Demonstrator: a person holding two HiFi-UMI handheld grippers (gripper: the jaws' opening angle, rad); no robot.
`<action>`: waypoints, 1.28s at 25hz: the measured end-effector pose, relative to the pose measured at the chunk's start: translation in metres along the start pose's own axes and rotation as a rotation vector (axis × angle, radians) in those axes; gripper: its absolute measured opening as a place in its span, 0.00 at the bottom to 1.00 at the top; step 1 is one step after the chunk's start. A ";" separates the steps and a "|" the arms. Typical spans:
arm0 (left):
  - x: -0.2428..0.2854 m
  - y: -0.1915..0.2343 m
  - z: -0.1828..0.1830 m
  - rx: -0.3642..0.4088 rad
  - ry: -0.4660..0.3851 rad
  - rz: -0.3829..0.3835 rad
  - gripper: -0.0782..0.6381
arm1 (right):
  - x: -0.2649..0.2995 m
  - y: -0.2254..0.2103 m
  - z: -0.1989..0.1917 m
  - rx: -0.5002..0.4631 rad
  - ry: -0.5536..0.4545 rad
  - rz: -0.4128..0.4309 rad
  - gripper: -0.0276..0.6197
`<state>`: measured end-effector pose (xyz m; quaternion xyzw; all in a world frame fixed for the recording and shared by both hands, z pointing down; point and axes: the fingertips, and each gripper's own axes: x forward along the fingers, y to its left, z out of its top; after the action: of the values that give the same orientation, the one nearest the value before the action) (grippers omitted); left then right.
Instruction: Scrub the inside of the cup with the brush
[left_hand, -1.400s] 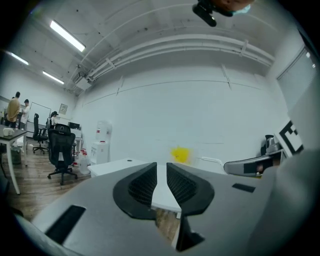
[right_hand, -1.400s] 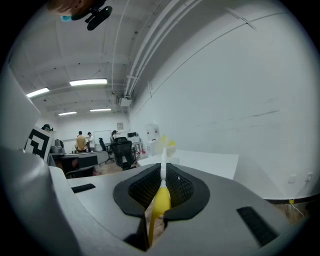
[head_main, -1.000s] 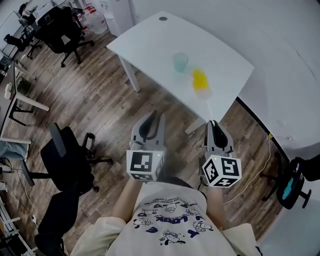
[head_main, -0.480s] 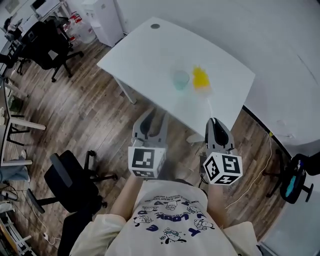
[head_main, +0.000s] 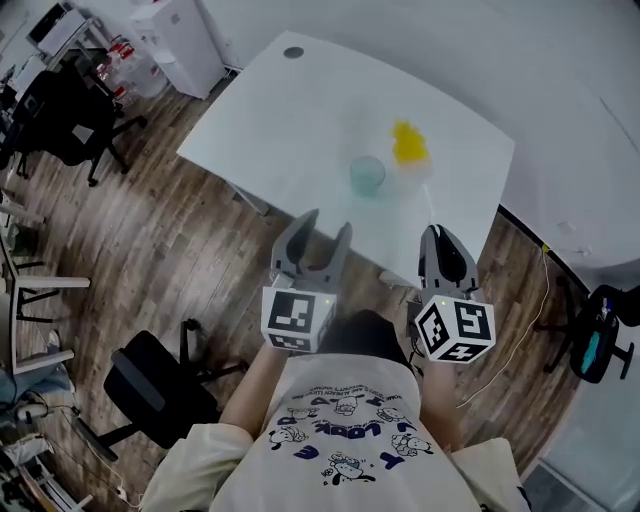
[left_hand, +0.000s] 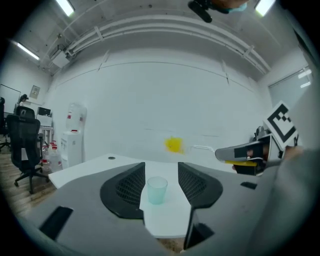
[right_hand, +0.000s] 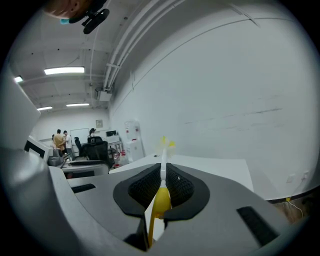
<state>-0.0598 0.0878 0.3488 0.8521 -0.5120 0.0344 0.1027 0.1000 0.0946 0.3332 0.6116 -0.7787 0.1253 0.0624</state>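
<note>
Far to my left black office chairs (head_main: 62, 108) stand on the wooden floor (head_main: 150, 230), and a white water dispenser (head_main: 185, 45) sits against the wall beyond them; the white bench (head_main: 290, 110) runs at a slant across the middle of the head view, with a small dark round hole near its far corner. My left claw (head_main: 322, 232) hangs just short of the bench's near edge, its marker cube (head_main: 297, 318) facing up towards me; its jaws are opening and grip nothing, the dark ribbed pads standing clear of each other. Through the gap between them, in the left gripper view, I see the cup (left_hand: 156, 190); it is a pale green, translucent one, upright on the bench, farther out than the pads and touched by neither. Just to the right of the cup, and a little beyond it, is the yellow head of the brush (head_main: 406, 143), blurred in the head view; its thin white shaft runs back towards me to my right claw (head_main: 444, 238). That claw is clenched on the brush; in the right gripper view the pads press on the shaft from both sides, the fat yellow end of the handle sits behind them, and the yellow head pokes out ahead, over the bench.
</note>
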 end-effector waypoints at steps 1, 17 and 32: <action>0.005 0.000 -0.002 0.002 0.010 -0.013 0.38 | 0.003 -0.003 0.000 0.001 0.005 -0.008 0.11; 0.076 0.009 -0.059 -0.051 0.157 -0.045 0.48 | 0.062 -0.039 -0.017 0.038 0.103 0.009 0.11; 0.144 0.012 -0.119 -0.009 0.339 0.005 0.55 | 0.131 -0.075 -0.028 0.064 0.180 0.105 0.11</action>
<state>0.0036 -0.0171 0.4902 0.8324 -0.4895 0.1756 0.1914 0.1394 -0.0370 0.4015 0.5577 -0.7967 0.2075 0.1059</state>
